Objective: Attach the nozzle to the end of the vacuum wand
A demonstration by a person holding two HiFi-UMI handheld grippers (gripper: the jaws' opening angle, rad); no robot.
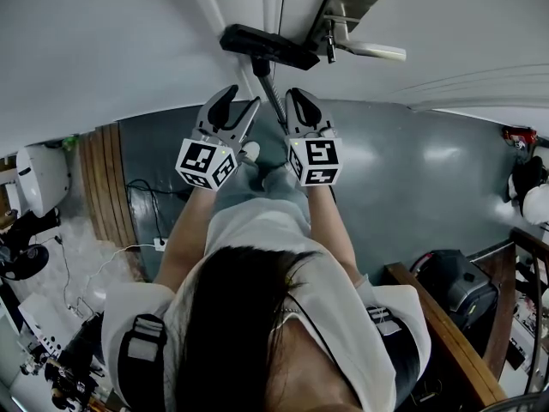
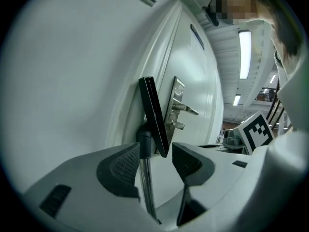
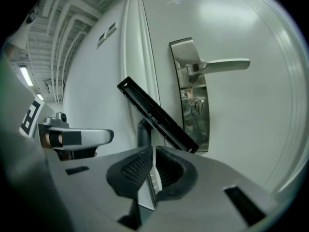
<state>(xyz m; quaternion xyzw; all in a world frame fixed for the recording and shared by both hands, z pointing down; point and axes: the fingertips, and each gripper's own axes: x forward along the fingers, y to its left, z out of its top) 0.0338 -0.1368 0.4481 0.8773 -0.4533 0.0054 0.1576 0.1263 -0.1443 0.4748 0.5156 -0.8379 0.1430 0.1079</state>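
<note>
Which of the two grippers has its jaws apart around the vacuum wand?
The left gripper: its jaws stand apart with the wand between them. The right gripper differs, with its jaws closed together.

A closed white door [image 3: 251,153] carries a silver lever handle [image 3: 219,65]. Below it lies a glossy grey floor [image 1: 429,187], with wooden planks [image 1: 99,183] along its left edge. Fluorescent ceiling lights [image 2: 245,47] glow beyond the door.

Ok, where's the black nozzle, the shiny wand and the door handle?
nozzle [image 3: 157,114]: right gripper view, middle of its long black bar.
vacuum wand [image 2: 146,178]: left gripper view, on its shiny tube.
door handle [image 3: 223,65]: right gripper view, on the lever.
</note>
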